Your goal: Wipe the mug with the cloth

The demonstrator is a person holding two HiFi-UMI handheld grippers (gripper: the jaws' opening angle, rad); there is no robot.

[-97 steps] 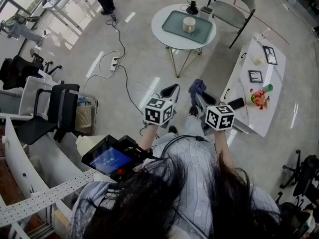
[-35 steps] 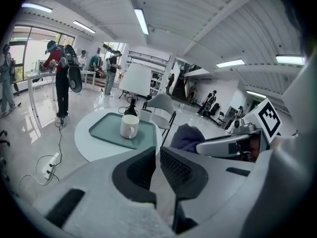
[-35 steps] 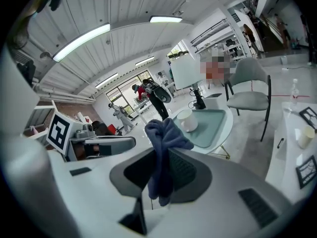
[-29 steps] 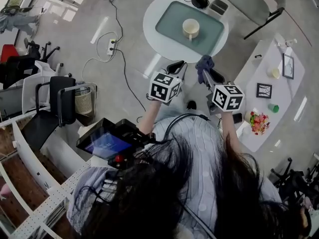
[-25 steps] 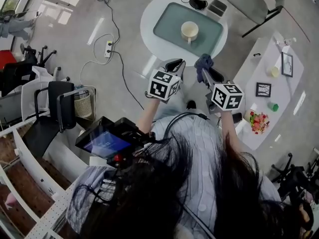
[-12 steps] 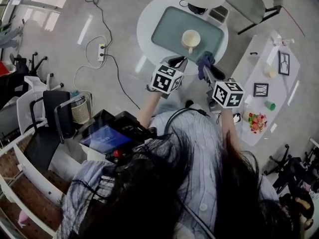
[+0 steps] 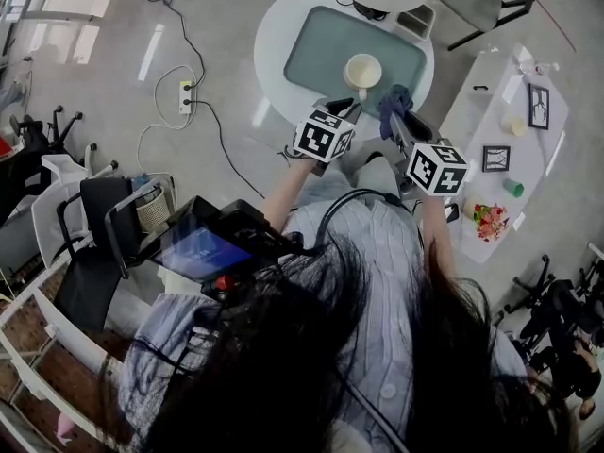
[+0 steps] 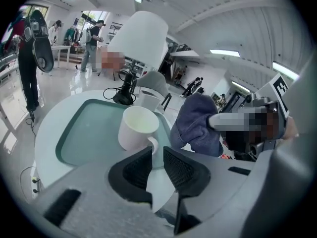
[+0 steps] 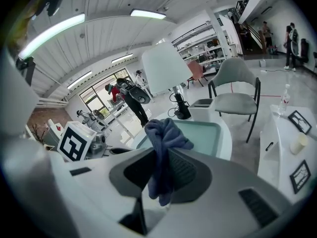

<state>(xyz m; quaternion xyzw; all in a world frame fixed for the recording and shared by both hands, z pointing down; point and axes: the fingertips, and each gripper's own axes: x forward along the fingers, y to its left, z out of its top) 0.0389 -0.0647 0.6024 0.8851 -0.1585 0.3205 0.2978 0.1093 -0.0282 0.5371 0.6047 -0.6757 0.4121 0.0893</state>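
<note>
A cream mug (image 7: 363, 70) stands upright on a green tray (image 7: 321, 50) on the round white table (image 7: 274, 45). In the left gripper view the mug (image 8: 137, 128) sits just beyond my left gripper (image 8: 157, 155), its handle toward the jaws. The jaws stand almost together with only a thin slit and nothing in it. My right gripper (image 9: 161, 170) is shut on a blue-purple cloth (image 9: 166, 133), which bunches above the jaws and hangs below them. In the head view the cloth (image 7: 394, 97) is held just right of the mug, apart from it.
A white lamp (image 8: 143, 41) and a small box stand at the table's far side behind the tray. A grey chair (image 9: 233, 88) is beyond the table. A long white side table (image 7: 510, 149) with frames and small items lies to the right.
The person has walked up to the round table. Both grippers have come from well short of it to its near edge beside the mug. The cloth has stayed in the right gripper.
</note>
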